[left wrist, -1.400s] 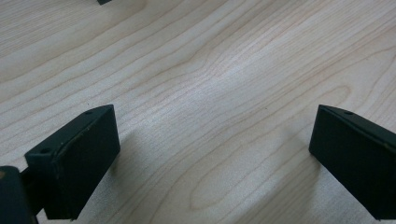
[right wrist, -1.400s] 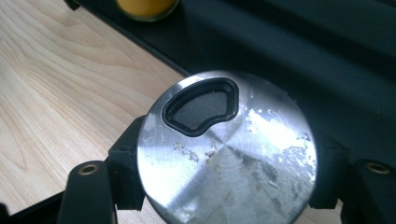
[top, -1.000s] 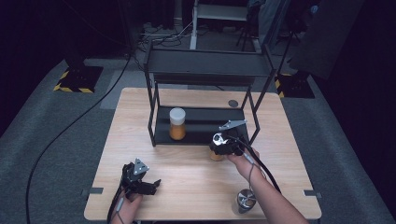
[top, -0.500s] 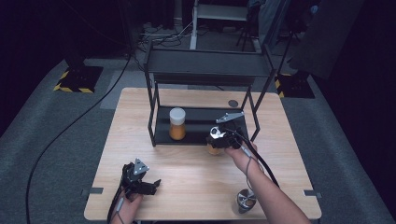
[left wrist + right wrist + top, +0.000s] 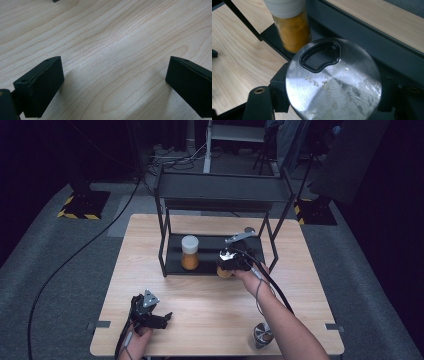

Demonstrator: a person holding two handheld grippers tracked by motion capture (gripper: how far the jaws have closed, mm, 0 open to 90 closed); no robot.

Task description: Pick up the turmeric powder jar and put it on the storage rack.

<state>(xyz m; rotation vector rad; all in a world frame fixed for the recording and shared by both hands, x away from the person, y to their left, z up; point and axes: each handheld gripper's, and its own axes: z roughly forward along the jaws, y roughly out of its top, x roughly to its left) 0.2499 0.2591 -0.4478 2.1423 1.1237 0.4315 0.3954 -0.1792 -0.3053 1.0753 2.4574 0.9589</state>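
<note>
- two grippers are at work: the right gripper (image 5: 226, 264) pinches a metal-lidded jar (image 5: 333, 81) by its sides, jaws clamped just under the lid, at the front edge of the black rack (image 5: 222, 192); the left gripper (image 5: 159, 318) rests on the table (image 5: 210, 307) near the person's edge, jaws spread wide with bare wood between them.
- the step looks like setting this jar onto the rack's lower shelf (image 5: 212, 246), beside the white-capped jar of orange powder (image 5: 190, 252) that stands there.
- to do it well, keep the jar upright and the grip firm, since the lid has an open pour slot (image 5: 320, 59); lift its base clear of the shelf's front lip before sliding inward.
- the white-capped jar stands near on the left in the high view, so aim for the free stretch of shelf to its right.
- the rack's upper shelf overhangs and its right front leg (image 5: 273, 242) is near the hand; gripper body and cable could catch there.
- a small metal cup-like thing (image 5: 262, 335) sits by the table's near edge, under the forearm's path back.
</note>
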